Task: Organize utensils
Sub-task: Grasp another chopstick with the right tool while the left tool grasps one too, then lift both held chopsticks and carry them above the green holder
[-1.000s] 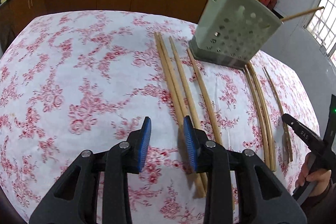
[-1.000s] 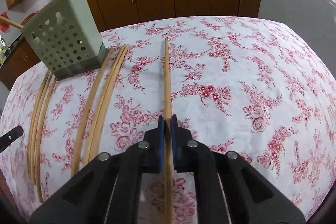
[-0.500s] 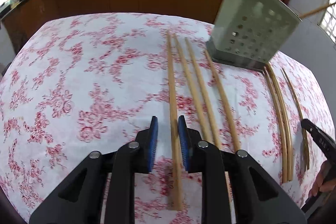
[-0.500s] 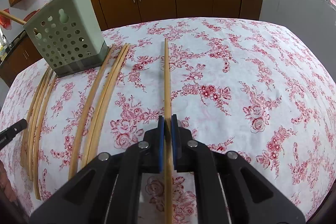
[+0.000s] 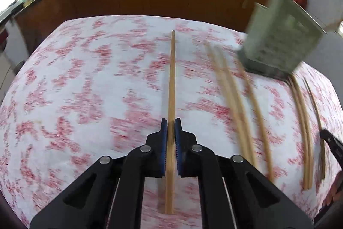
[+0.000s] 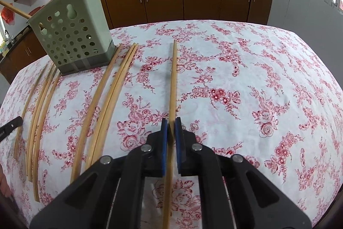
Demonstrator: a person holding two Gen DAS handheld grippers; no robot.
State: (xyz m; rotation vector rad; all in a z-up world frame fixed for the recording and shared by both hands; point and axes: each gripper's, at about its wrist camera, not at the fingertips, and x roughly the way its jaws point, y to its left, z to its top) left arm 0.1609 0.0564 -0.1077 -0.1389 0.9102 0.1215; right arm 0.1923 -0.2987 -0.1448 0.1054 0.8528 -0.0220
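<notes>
The left gripper [image 5: 169, 130] is pinching a long, slim, pale wooden chopstick [image 5: 171, 83], its blue pads having just been closing onto the stick, which is now sitting between them. The left view is smearing with blur, so whether the chopstick is off the cloth is unclear. The right gripper [image 6: 169, 130] is likewise pressing its pads on a second pale wooden chopstick [image 6: 173, 78], tip pointing toward the table's far edge.

The other loose bamboo chopsticks [image 6: 107, 104] are lying in rows on the red-and-white floral tablecloth [image 6: 257, 83], running from near the table's far left corner back toward the near edge. The sage-green perforated plastic utensil holder [image 6: 72, 35] is standing near that far left corner, just beside their far ends, with two sticks already poking out of its top.

Handling judgement: the chopsticks are looking light, stiff and smooth, so probably prone to swivelling or sliding between the pads. Both grips are sitting toward the near, thicker end, leaving a long free length ahead; a hold closer to the middle would likely be steadier. The holder is probably light enough to tip if a stick is knocking its rim.
</notes>
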